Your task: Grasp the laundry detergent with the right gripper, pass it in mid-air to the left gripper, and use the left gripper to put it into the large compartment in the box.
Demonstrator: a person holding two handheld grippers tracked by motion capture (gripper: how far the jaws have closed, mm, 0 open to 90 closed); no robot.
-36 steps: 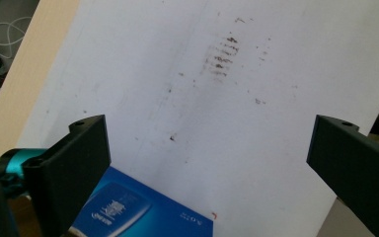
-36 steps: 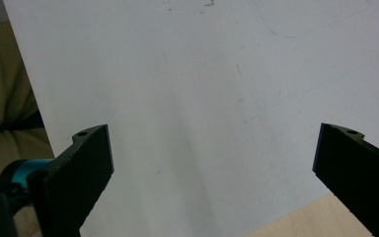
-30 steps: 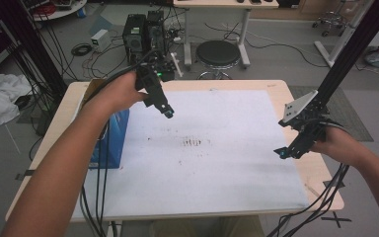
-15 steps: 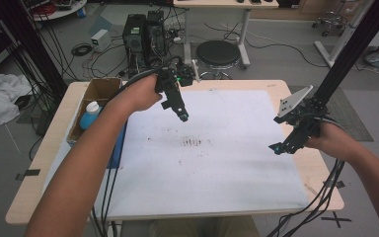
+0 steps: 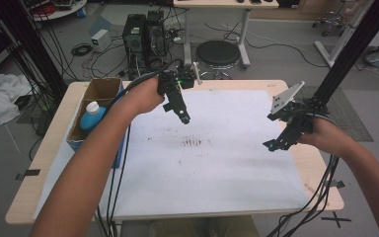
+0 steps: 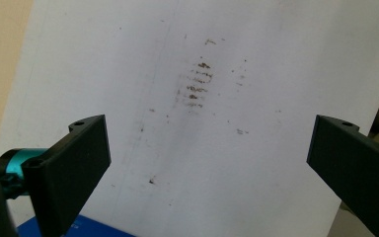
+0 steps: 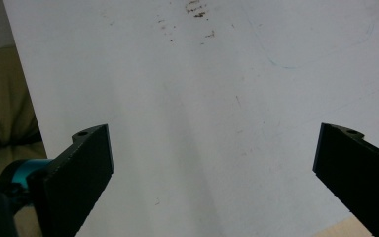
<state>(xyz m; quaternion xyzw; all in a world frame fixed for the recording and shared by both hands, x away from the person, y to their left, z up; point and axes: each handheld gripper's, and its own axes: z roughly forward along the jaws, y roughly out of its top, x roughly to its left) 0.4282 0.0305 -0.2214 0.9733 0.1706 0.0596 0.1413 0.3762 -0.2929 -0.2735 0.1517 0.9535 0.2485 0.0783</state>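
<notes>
A wooden table [image 5: 49,148] under a stained white sheet [image 5: 212,168] stands in a workshop, with computer towers [image 5: 143,34] and a round stool [image 5: 218,53] on the floor behind it. At the far left, a cardboard box [image 5: 98,94] on the table edge holds a blue bottle with a white cap [image 5: 91,116]. Over the last second the left gripper [image 5: 183,117] has swung away from that box and now hangs above the sheet's upper middle, jaws wide apart and empty. In the left gripper view the brown smudges [image 6: 197,84] lie straight ahead of it. So the bottle stays in its box, untouched, and I judge no grasp has begun. Further right, the right gripper [image 5: 271,145] has barely shifted; it hovers above the sheet's right part, jaws spread and empty too. Both tools look to be settling into a ready pose over bare sheet.
</notes>
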